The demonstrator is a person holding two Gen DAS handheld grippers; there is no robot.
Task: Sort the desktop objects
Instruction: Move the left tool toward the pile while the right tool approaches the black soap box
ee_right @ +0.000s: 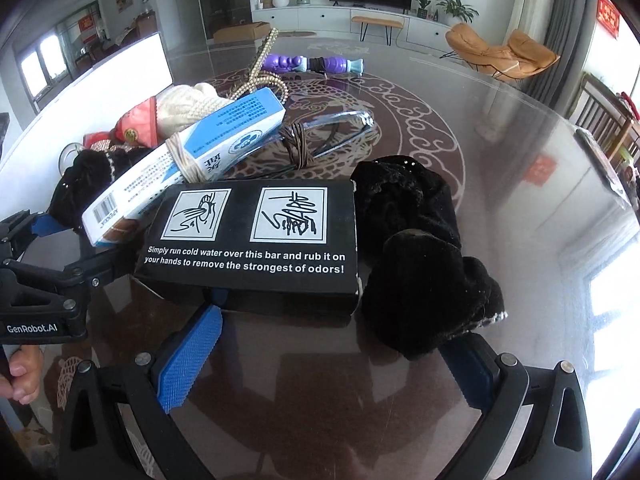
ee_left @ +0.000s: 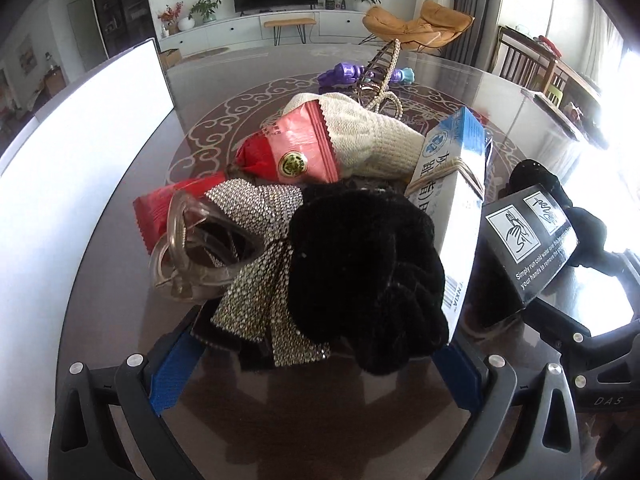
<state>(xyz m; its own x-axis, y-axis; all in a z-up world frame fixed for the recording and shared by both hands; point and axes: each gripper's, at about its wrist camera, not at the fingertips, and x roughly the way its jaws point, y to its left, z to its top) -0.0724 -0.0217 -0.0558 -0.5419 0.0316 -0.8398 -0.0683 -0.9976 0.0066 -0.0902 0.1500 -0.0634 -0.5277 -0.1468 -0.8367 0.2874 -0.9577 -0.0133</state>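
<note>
Both tongs gape wide: the left gripper [ee_left: 316, 368] straddles a black scrunchie [ee_left: 364, 276] and rhinestone bow [ee_left: 256, 264], the right gripper [ee_right: 332, 356] faces a black box [ee_right: 256, 240] crowded by a blue-white carton [ee_right: 188, 160] and black cloth [ee_right: 424, 256].

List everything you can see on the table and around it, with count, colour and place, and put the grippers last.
black box: one, black with white print, front centre, between the right fingers
blue and white box: one, bound with elastic, leaning on the black box
black scrunchie: one, before the left gripper
second black scrunchie: one, right of the black box
rhinestone bow: one, silver, under the scrunchie
clear hair clip: one, left of the bow
snack packets: two, pink and red, mid-left
knit cloth: one, cream, behind the packets
purple toy: one, far side
white board: one, table's left
table: one, dark, glossy
left gripper: open
right gripper: open
</note>
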